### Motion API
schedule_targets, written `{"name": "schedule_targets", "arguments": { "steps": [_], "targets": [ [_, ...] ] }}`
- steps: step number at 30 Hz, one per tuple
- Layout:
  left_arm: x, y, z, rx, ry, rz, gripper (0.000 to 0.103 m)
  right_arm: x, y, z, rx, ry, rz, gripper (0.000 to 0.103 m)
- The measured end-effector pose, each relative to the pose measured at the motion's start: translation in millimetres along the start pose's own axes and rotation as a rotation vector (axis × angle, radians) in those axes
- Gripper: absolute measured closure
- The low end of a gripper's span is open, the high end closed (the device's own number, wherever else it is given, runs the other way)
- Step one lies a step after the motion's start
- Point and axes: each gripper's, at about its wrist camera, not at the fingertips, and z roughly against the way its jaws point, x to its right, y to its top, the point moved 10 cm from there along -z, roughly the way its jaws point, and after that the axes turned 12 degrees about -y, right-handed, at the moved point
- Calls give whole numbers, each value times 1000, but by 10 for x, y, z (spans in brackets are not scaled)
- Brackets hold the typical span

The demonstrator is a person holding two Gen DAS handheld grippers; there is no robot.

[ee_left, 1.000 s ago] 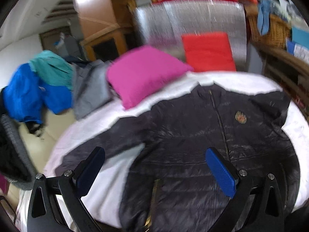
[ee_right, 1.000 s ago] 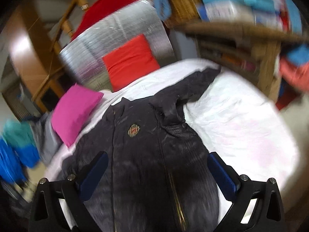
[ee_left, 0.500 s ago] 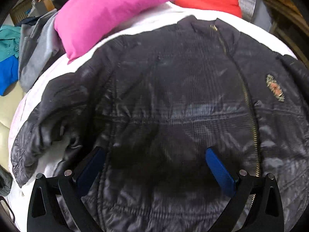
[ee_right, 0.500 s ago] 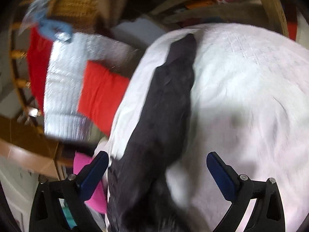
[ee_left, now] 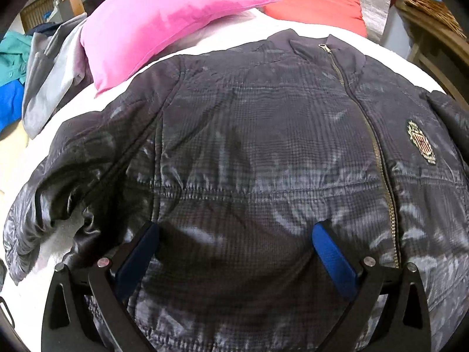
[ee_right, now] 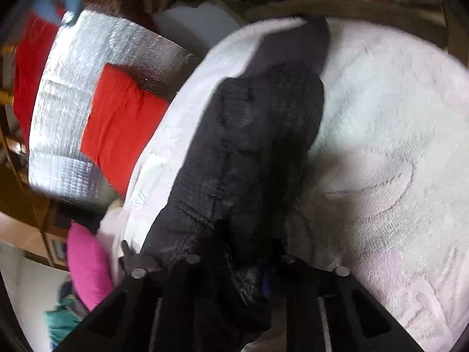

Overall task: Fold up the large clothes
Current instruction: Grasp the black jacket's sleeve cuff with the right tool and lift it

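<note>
Here, jacket under left tool — sleeve pinched in right tool.

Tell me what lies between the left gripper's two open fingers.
In the left wrist view, only the jacket lies between the left gripper's fingers: its dark quilted front panel, left of the zipper.

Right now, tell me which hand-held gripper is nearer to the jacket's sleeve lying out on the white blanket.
Right. The right hand-held gripper is shut on that sleeve. The left hand-held gripper is open over the jacket's front panel, away from it.
</note>
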Motion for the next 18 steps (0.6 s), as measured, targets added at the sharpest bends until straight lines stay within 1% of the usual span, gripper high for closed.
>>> {"name": "schedule_targets", "arguments": {
  "steps": [3, 5, 7, 8, 10, 11, 13, 14, 16, 17, 18],
  "targets": [
    [10, -68, 24, 3, -14, 11, 0, -210, -77, 329, 70, 29, 45, 89],
    [14, -101, 33, -14, -25, 24, 0, -440, -164, 546, 108, 72, 80, 89],
    [29, -69, -4, -46, -32, 15, 0, -674, -310, 750, 131, 122, 119, 89],
    [24, -70, 0, -80, -39, 2, 0, -806, -425, 868, 140, 147, 146, 89],
    [-20, -51, 46, -102, -26, -17, 0, -1035, -673, 1051, 151, 180, 200, 89],
    [-116, 49, 47, -85, -9, -19, 0, -1141, -843, 1140, 148, 200, 228, 89],
    [-223, 135, 154, -31, 33, -15, 0, -1284, -1228, 1230, 124, 243, 266, 89],
    [-307, 202, 272, 18, 59, -9, 0, -1293, -1385, 1252, 110, 251, 279, 89],
    [-389, 271, 392, 66, 73, 3, 0, -1343, -1803, 1210, 52, 256, 307, 89],
    [-450, 306, 481, 101, 80, 22, 0, -1348, -1998, 1163, 21, 258, 313, 85],
    [-483, 320, 520, 119, 83, 32, 0, -1328, -2080, 1076, 0, 255, 313, 85]
  ]
}}
